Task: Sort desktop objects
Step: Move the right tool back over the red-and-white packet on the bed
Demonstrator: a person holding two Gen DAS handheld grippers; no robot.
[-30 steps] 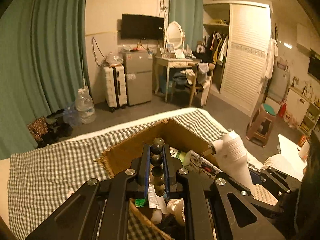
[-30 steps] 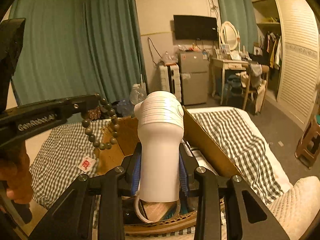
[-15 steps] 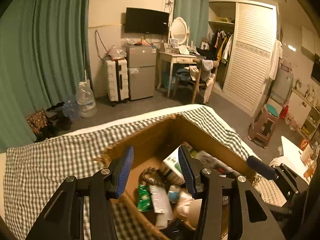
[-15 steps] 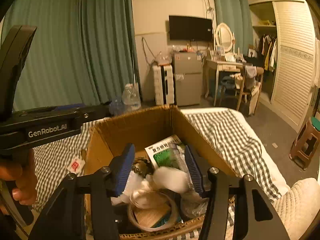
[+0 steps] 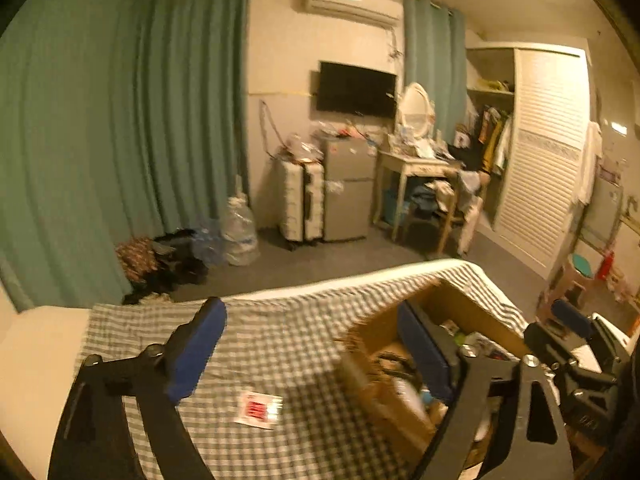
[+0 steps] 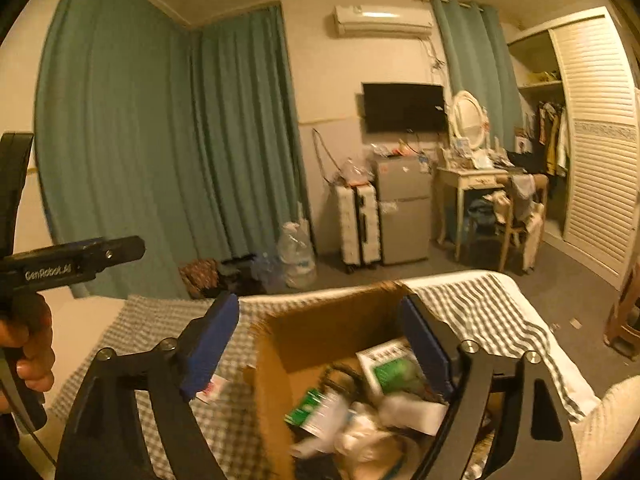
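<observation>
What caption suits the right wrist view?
Empty, opening hand-held gripper above a cluttered cardboard box on a checked cloth.

Left tool (image 5: pixel 310 354) and right tool (image 6: pixel 320 346): matte black angular frames, silver round screws at the joints, blue rectangular pads on the inner finger faces. White lettering "GenRobot.AI" marks the left tool's side.

Green curtains (image 5: pixel 132 128); wall TV (image 5: pixel 356 89); air conditioner (image 6: pixel 382 21); white suitcase (image 5: pixel 301 200) touching grey fridge (image 5: pixel 347 188); oval mirror (image 6: pixel 468 119) on dressing table (image 6: pixel 470 178); louvred wardrobe (image 5: pixel 540 160); checked cloth (image 5: pixel 288 344).
</observation>
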